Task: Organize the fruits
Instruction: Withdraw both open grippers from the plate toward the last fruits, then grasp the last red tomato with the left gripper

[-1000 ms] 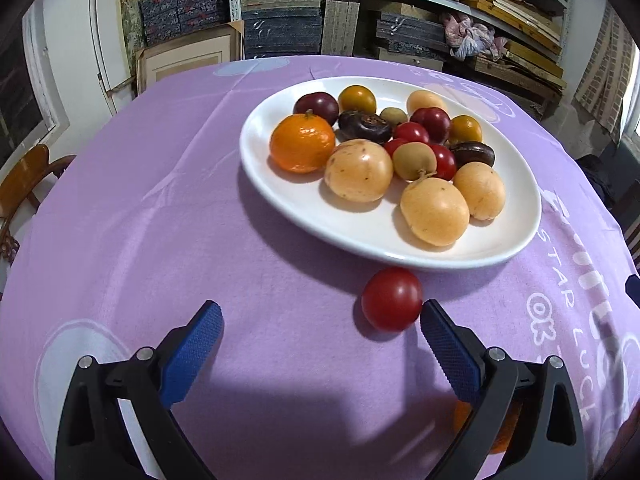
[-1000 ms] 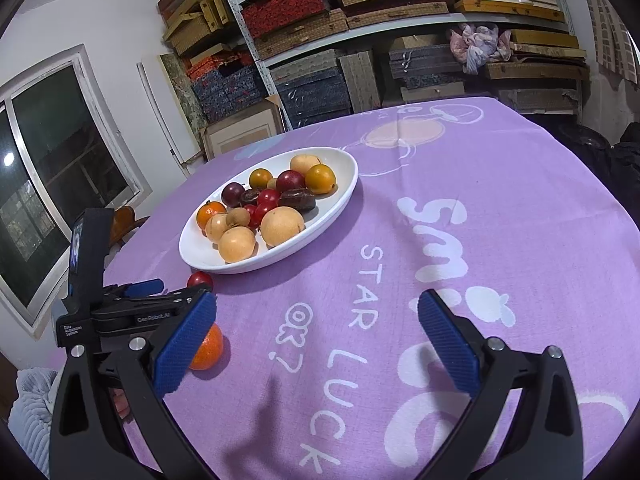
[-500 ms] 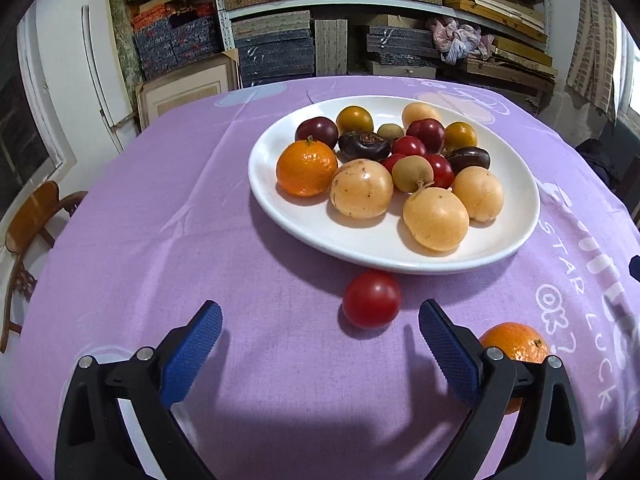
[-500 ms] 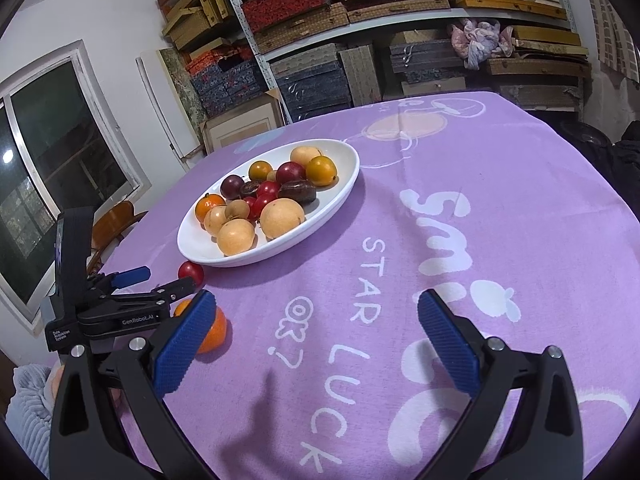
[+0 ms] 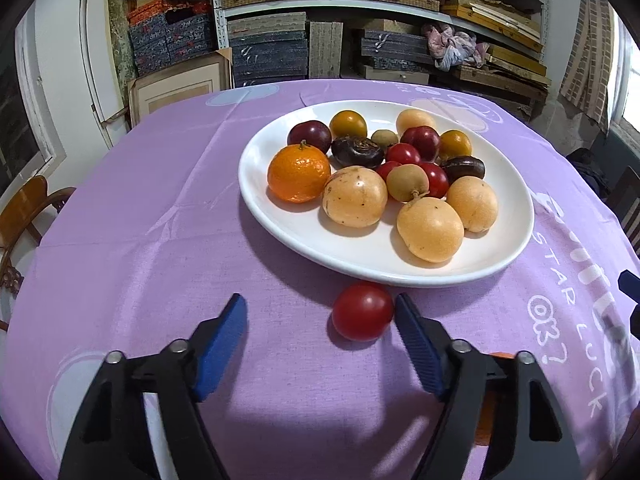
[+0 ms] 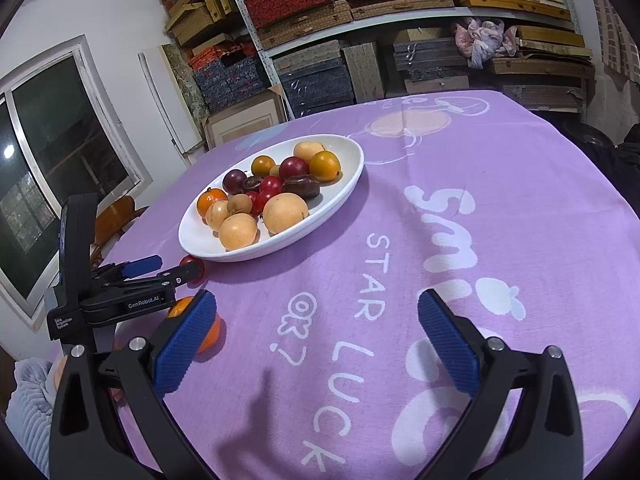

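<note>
A white oval plate (image 5: 304, 236) holds several fruits: a mandarin (image 5: 298, 172), pale yellow round fruits, small red and dark ones. A red cherry tomato (image 5: 362, 316) lies on the purple cloth just in front of the plate. My left gripper (image 5: 320, 303) is closing with the tomato between its jaws; the right pad is at the tomato's side and the left pad is still well apart. In the right wrist view the left gripper (image 6: 176, 264) partly hides the tomato (image 6: 197, 268). My right gripper (image 6: 316, 300) hangs open over the cloth, holding nothing.
A loose mandarin (image 6: 210, 330) lies on the cloth beside the right gripper's left finger. A wooden chair (image 5: 28, 208) stands past the table's left edge. Shelves of boxes (image 5: 280, 40) fill the back wall. A person's grey sleeve (image 6: 28, 412) shows at the lower left.
The left gripper's jaws have narrowed around the tomato, and the tomato now sits against the right pad. The right gripper has not moved.
</note>
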`<state>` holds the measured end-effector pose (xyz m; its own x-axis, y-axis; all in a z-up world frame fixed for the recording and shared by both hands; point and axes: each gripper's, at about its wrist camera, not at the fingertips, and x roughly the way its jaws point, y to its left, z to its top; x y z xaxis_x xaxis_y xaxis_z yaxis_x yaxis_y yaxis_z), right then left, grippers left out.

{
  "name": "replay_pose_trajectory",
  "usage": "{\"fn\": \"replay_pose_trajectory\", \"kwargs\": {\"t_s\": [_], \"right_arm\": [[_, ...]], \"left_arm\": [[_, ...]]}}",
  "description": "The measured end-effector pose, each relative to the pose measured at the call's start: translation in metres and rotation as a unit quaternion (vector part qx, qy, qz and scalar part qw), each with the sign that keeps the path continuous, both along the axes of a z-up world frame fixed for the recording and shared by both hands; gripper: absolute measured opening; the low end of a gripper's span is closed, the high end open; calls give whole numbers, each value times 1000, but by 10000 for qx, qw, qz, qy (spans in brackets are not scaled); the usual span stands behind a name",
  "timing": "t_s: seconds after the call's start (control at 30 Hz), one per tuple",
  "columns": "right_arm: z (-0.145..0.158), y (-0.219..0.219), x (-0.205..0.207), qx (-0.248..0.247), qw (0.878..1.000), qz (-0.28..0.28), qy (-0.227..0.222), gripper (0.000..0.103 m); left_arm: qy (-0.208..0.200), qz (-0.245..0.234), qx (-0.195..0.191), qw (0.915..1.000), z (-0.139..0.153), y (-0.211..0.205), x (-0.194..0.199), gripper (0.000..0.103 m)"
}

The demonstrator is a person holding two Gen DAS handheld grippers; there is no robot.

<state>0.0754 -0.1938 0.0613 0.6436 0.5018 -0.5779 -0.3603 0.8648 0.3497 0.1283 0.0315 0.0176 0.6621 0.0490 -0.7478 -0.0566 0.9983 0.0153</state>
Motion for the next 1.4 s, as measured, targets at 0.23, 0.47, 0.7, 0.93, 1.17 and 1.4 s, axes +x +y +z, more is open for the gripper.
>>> {"fn": "replay_pose_trajectory", "kwargs": {"t_s": [0.23, 0.47, 0.7, 0.93, 1.17, 1.4], "right_arm": [[1, 26, -11, -259, 9980, 543, -200, 99], [-1, 32, -12, -431, 9969, 610, -230, 99], [-2, 31, -11, -432, 9969, 632, -200, 99], [-5, 30, -9, -401, 9972, 623, -136, 99], [-5, 31, -9, -395, 9972, 627, -132, 99], [-5, 31, -9, -404, 9970, 644, -135, 99]], "left_arm": [[22, -179, -143, 9997, -2, 1, 3, 56], [-26, -281, -121, 9995, -1, -3, 2, 52], [-121, -214, 70, 9997, 0, -7, 0, 52], [-97, -212, 36, 9997, 0, -7, 1, 38], [-20, -228, 21, 9997, -2, -6, 2, 31], [-46, -218, 18, 9998, -2, -7, 2, 30]]}}
